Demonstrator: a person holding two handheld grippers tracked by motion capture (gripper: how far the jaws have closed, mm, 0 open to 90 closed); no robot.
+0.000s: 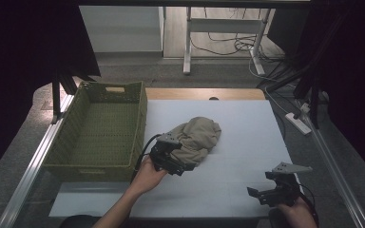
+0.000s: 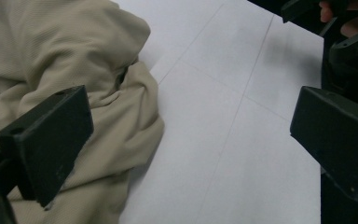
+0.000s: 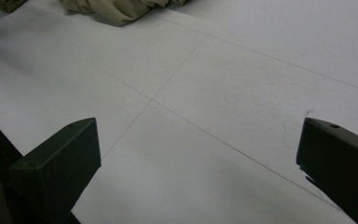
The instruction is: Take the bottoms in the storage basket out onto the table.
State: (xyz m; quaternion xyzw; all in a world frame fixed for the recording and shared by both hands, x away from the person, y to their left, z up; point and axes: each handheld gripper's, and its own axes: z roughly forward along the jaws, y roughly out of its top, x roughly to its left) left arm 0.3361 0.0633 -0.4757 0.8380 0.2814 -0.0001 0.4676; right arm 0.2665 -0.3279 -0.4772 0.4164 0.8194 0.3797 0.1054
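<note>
I'm seeing the basket (image 1: 97,130) sitting empty; my left gripper (image 1: 178,166), jaws gaping, is straddling the cloth's (image 1: 197,137) edge, gripping nothing; right gripper (image 1: 261,194) is idling wide open, well apart.

A beige cloth (image 1: 197,137) lies crumpled in a loose, rounded heap on the white table (image 1: 247,133), near its middle and just beside the woven basket (image 1: 100,130). The fabric is soft and finely ribbed, bunched into deep folds (image 2: 51,56), with one rumpled edge spilling flat onto the table surface. Its near edge also shows in the right gripper view (image 3: 116,9).
</note>
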